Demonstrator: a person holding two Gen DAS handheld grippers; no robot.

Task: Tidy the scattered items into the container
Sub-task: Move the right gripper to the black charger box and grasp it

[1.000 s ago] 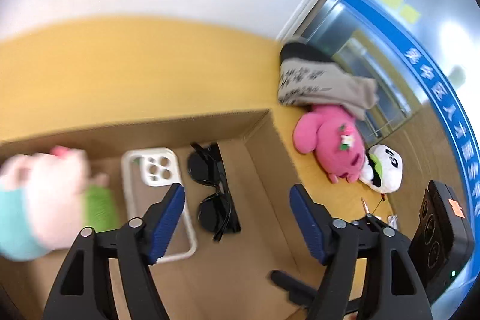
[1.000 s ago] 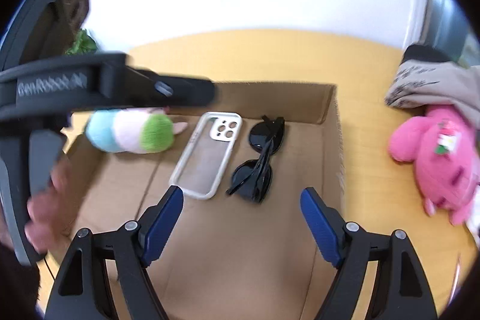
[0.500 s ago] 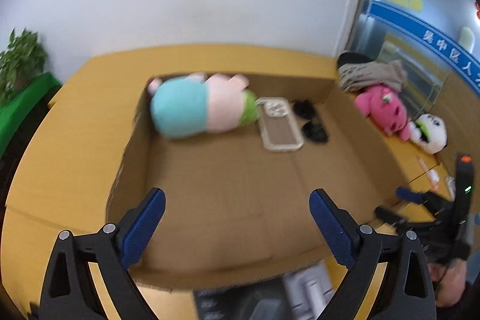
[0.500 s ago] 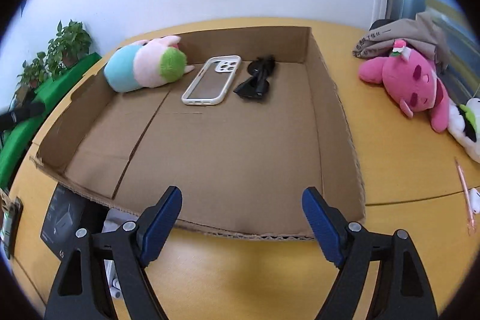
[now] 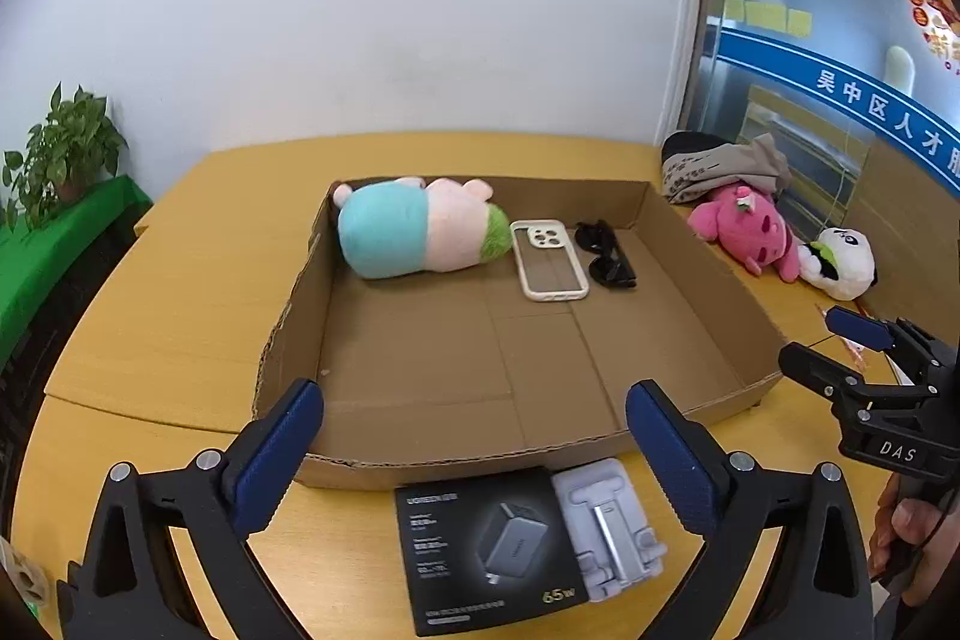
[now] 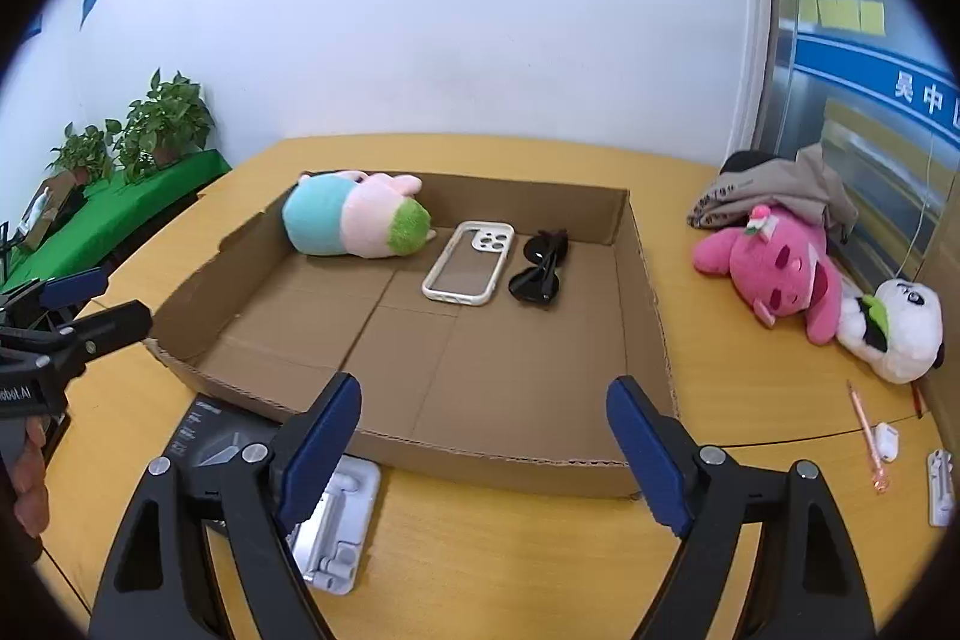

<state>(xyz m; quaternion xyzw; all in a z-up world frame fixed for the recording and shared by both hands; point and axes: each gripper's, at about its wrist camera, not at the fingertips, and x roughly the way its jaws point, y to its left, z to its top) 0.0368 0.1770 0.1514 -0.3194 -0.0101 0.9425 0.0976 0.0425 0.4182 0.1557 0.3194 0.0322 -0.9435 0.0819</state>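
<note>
- Yellow table (image 5: 180,280) carries the cardboard box (image 5: 708,280).
- Left gripper (image 5: 474,436): jaws opening wide, empty; charger box (image 5: 486,544) lies just below its fingers.
- Right gripper (image 6: 480,430): spread, empty.

Left gripper (image 5: 474,439) opening wide, empty; right gripper (image 6: 483,436) agape, empty.

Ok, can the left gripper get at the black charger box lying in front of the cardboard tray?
Probably yes. The left gripper is empty, its jaws opening, and the black charger box lies flat on the table just below it, top bare. The grey phone stand touches its right edge and may crowd one finger.
</note>
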